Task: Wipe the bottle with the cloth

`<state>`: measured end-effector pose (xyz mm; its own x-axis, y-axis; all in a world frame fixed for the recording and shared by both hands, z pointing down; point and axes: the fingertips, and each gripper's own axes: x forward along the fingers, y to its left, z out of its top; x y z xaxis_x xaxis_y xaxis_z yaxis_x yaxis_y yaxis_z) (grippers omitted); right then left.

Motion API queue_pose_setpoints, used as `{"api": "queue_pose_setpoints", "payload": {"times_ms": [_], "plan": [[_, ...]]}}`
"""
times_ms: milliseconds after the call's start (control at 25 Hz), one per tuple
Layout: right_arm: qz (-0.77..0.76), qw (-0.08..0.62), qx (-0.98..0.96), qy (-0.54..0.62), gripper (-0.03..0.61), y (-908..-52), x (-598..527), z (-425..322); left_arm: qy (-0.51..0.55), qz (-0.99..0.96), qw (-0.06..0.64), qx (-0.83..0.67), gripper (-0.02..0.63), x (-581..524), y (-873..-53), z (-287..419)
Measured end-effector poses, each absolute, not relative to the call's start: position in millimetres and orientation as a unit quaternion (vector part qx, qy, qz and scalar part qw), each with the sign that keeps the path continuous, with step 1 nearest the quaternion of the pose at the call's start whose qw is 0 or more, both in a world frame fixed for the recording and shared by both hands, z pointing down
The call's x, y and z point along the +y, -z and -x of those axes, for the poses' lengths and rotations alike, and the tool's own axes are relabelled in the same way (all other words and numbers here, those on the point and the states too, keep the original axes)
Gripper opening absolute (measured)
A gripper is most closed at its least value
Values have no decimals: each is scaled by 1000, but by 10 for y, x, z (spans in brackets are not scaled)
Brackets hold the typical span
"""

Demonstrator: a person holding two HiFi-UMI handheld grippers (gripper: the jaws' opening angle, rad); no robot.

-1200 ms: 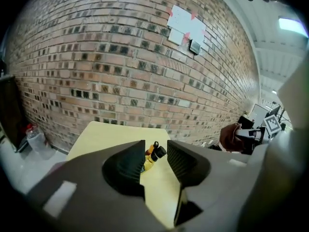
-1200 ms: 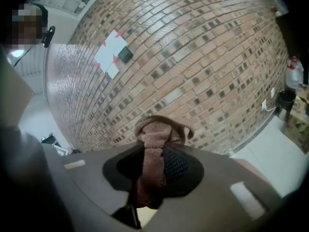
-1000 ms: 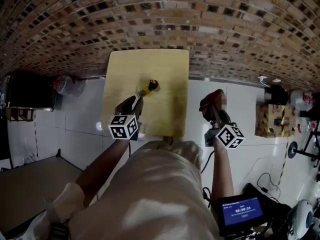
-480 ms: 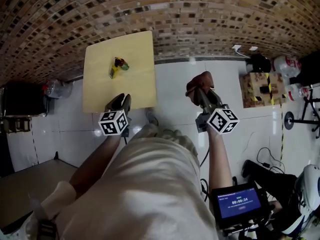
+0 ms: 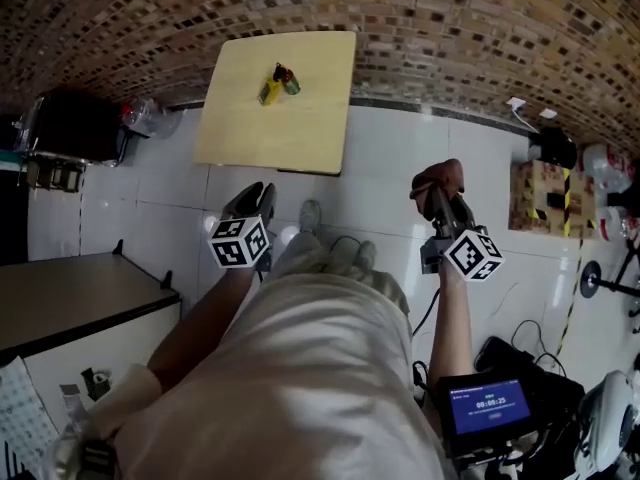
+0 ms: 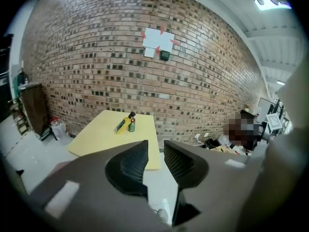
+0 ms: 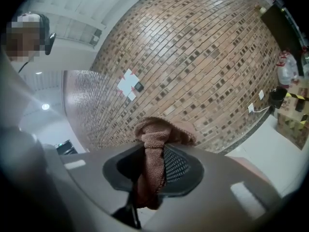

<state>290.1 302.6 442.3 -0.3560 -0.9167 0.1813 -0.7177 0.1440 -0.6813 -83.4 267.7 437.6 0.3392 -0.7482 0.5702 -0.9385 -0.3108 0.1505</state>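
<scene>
Position: both grippers are over the white tiled floor (image 5: pixel 385 173), on the near side of the yellow table (image 5: pixel 300 133) and well apart from it. The table stands against the brick wall (image 5: pixel 420 8). Task items: a yellow bottle (image 5: pixel 268 92) with a dark cap lies on its side near the table's far edge, and a small green bottle (image 5: pixel 290 86) stands just beside it; the left gripper view confirms the yellow bottle (image 6: pixel 120 125) lying down and the green bottle (image 6: pixel 131 125) upright on the table (image 6: pixel 94 141). Whether the two bottles touch cannot be told. Left gripper (image 5: pixel 255 196): its fingers have just been closing and now stand a narrow gap apart, with nothing between them; in its own view the left gripper (image 6: pixel 155 148) faces the table from a distance. Right gripper (image 5: pixel 441 196): its fingers are clamped on a brown cloth (image 5: pixel 437 175). In the right gripper view the cloth (image 7: pixel 150 173) runs down between the fingers of the right gripper (image 7: pixel 157 153) and bunches above their tips, with the brick wall behind. Also noted: a cardboard box (image 5: pixel 540 203) with black-and-yellow tape stands on the floor at the person's right.
</scene>
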Motion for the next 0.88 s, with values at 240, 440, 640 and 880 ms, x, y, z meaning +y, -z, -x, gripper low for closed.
{"api": "queue_pose_setpoints", "payload": {"times_ms": [240,440,640,880], "plan": [[549,144,740,361,83,-4380,3207,-2803,-184,-756,259,-573,112,2913,-4416,1323],[542,125,741,377,83,-4520,3104,-2516,-166,-746,264,-588,110,3024,-4304,1694],[532,101,752,376,83,-4515,2946,-1801,-159,-732,271,-604,109,3207,-4372,2461],[528,73,764,364,83,-4322,2852,-578,-155,-730,272,-607,106,3299,-4484,3499]]}}
